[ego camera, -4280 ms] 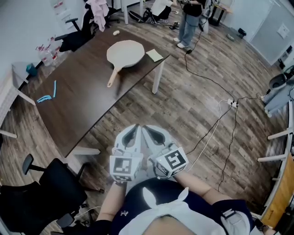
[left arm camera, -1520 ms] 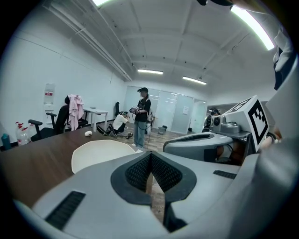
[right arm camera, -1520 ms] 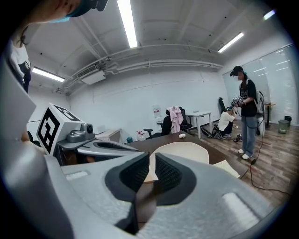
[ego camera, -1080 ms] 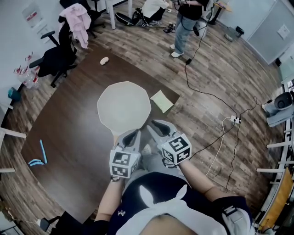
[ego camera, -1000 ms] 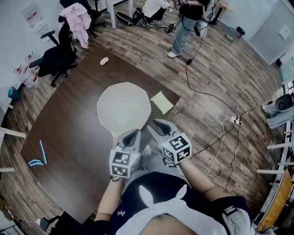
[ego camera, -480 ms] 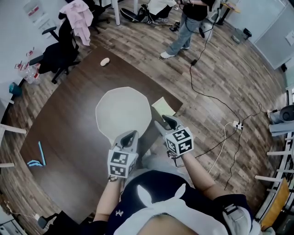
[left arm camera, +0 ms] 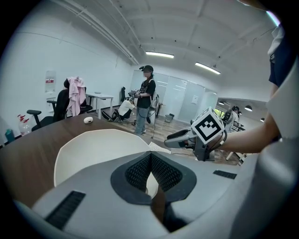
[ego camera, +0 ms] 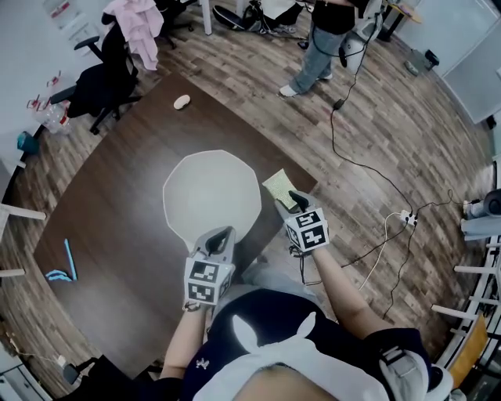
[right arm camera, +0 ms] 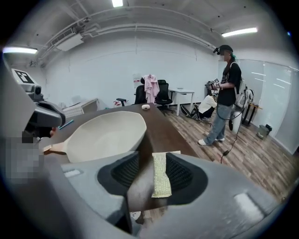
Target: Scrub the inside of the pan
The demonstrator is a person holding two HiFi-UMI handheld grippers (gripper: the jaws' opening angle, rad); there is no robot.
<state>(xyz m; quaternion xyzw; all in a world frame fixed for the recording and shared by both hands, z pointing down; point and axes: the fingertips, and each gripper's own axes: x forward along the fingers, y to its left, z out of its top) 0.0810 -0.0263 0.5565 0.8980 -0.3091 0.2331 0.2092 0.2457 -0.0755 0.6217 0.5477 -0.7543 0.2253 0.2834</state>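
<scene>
A cream pan (ego camera: 211, 196) (left arm camera: 93, 149) (right arm camera: 103, 135) lies on the dark brown table (ego camera: 117, 188), its wooden handle (right arm camera: 53, 148) pointing toward me. A yellow-green sponge (ego camera: 278, 188) (right arm camera: 161, 179) lies flat by the table's right corner, beside the pan. My right gripper (ego camera: 293, 200) (right arm camera: 153, 158) hovers over the sponge; its jaws have just been opening and stand open, the sponge showing between them without the pads pressing it. My left gripper (ego camera: 223, 233) (left arm camera: 150, 156) is shut and empty above the handle end of the pan.
A small white object (ego camera: 182, 101) sits at the table's far end and blue items (ego camera: 61, 270) near its left edge. Office chairs, one with a pink garment (ego camera: 137, 23), stand beyond. A person (ego camera: 325, 39) stands at the back; cables and a power strip (ego camera: 407, 218) lie on the floor.
My right gripper has moved forward and right, down over the sponge, and its jaws have widened. The left gripper has edged forward and down toward the pan's handle, still shut.
</scene>
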